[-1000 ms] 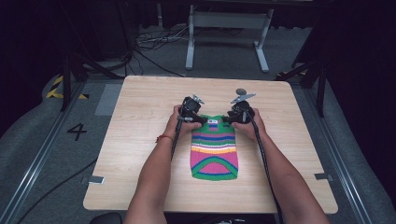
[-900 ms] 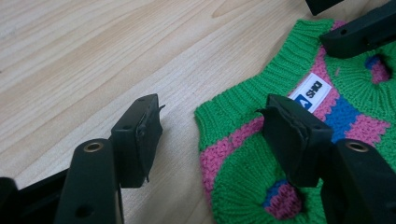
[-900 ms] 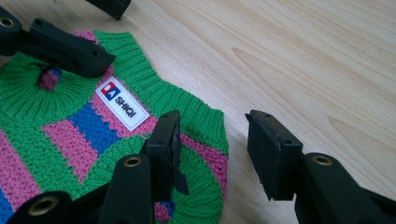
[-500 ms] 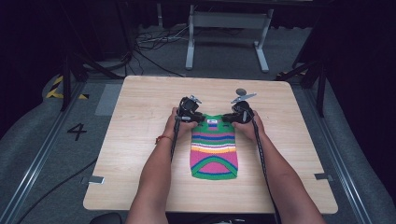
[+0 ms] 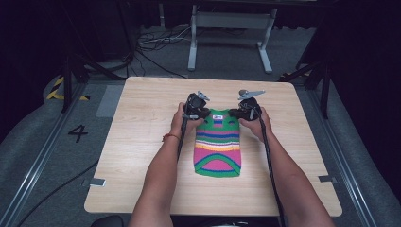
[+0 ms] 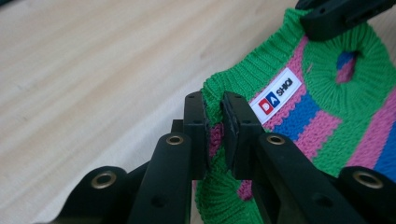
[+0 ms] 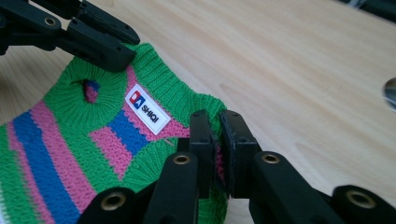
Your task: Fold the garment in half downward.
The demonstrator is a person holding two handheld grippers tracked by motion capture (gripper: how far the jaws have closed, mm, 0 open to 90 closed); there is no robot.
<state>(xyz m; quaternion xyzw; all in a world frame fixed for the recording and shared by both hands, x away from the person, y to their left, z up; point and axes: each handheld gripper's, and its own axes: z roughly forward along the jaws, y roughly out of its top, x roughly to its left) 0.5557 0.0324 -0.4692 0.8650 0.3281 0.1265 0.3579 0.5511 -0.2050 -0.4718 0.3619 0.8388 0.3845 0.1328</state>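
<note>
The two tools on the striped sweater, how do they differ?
The left tool pinches the sweater at its far left corner, while the right tool pinches its far right corner. The right tool's grey top plate stretches out wide and flat, while the left tool's looks smaller and tilted from above. Both are black, clamped on the green knitted edge beside the white label, each held by a hand low over the wooden table.

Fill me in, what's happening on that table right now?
A person is holding a small striped knit sweater that lies flat on the wooden table, using a handheld gripper in each hand. The left gripper is pinched on one top corner of the green ribbed edge, and the right gripper is pinched on the other. A white label sits between the two grips.
</note>
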